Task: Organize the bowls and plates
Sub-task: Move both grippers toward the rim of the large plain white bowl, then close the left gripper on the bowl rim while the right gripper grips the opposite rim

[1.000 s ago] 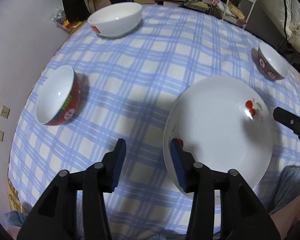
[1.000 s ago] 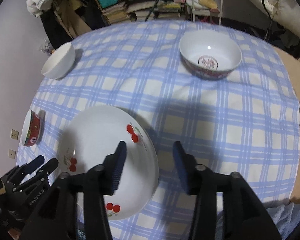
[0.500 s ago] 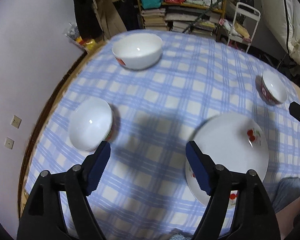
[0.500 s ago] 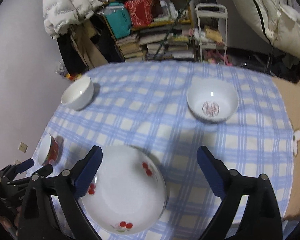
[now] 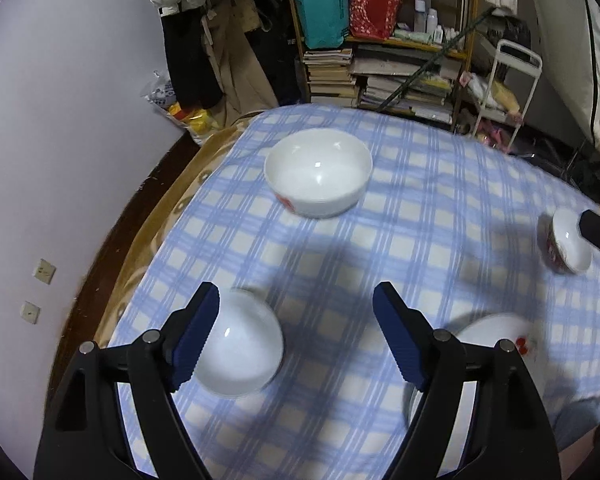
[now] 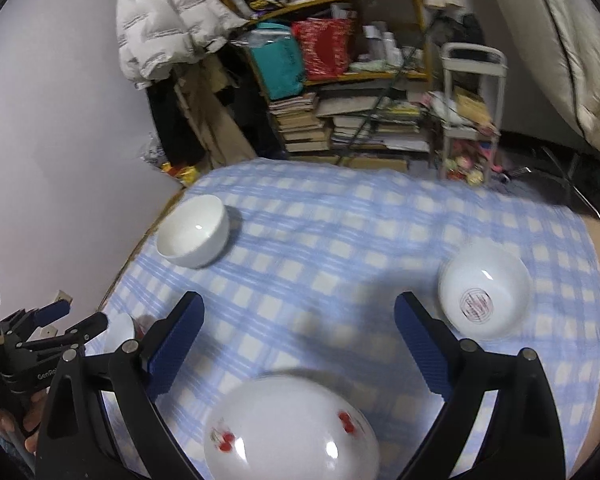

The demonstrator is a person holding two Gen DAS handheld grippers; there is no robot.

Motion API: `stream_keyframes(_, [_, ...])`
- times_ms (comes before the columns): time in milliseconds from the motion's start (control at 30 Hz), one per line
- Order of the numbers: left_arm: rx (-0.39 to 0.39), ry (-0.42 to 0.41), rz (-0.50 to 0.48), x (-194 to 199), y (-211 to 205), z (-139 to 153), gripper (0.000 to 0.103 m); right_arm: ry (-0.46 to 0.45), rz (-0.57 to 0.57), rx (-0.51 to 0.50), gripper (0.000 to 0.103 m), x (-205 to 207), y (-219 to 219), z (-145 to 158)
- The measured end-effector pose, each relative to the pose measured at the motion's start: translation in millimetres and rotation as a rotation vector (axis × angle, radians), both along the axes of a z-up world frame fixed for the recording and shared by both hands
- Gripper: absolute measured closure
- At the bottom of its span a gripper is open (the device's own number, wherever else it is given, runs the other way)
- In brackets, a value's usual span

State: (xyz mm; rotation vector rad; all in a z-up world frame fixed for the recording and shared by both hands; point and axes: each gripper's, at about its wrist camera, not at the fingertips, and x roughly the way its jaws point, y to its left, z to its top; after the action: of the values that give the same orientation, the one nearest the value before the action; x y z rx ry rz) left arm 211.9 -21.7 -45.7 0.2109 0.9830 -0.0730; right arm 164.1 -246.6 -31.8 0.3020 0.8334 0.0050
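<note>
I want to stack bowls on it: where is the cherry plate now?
In the right wrist view the cherry plate lies on the checked tablecloth at the near edge, bottom centre, below the open right tool.

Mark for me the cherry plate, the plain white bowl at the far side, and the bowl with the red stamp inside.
cherry plate (image 6: pixel 292 432), right wrist view, on its white middle.
plain white bowl (image 5: pixel 318 172), left wrist view, on its inner wall.
bowl with the red stamp (image 6: pixel 496 276), right wrist view, on its inner wall above the stamp.
</note>
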Motion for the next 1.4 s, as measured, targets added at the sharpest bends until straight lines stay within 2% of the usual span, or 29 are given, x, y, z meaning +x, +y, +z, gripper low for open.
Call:
stream_keyframes(167, [0.030, -0.031, 0.022, 30.6, 1.6, -2.1, 0.025, -0.025, 0.058, -0.040, 0.003, 39.7, 24.2, 2.0])
stream_keyframes(300, [0.050, -0.052, 0.054, 58.2, 8.4, -7.1, 0.025, -0.044, 0.099, -0.007, 0.003, 73.4, 37.9, 0.8])
stream_keyframes(567, [0.094, -0.055, 0.109, 112.0, 17.6, -38.7, 0.025, -0.028, 0.150, -0.015, 0.003, 135.1, 57.2, -20.3])
stream_keyframes(800, [0.049, 0.005, 0.131, 140.8, 24.2, -68.2, 0.025, 0.035, 0.173, -0.007, 0.003, 172.3, 66.9, -51.9])
stream_keyframes(967, [0.066, 0.028, 0.118, 158.4, 21.7, -82.4, 0.025, 0.060, 0.203, -0.020, 0.003, 191.7, 80.6, -67.5])
stream_keyframes(1100, [0.044, 0.100, 0.121, 178.2, 24.4, -95.1, 0.025, 0.126, 0.221, 0.014, 0.003, 210.8, 91.7, -85.8])
stream_keyframes(1200, [0.009, 0.171, 0.128, 191.6, 29.6, -108.7, 0.046, 0.183, 0.242, 0.043, 0.003, 222.6, 99.6, -99.6])
stream_keyframes(1233, [-0.008, 0.197, 0.131, 194.8, 31.8, -113.5, 0.054, 0.195, 0.243, 0.056, 0.004, 224.4, 101.5, -103.1])
stream_keyframes(1267, [-0.033, 0.223, 0.139, 199.5, 34.7, -119.6, 0.058, 0.206, 0.243, 0.067, 0.010, 226.6, 102.2, -105.9])
stream_keyframes(1400, [-0.075, 0.265, 0.145, 208.3, 37.6, -131.8, 0.063, 0.261, 0.257, 0.039, 0.025, 239.1, 113.4, -118.7])
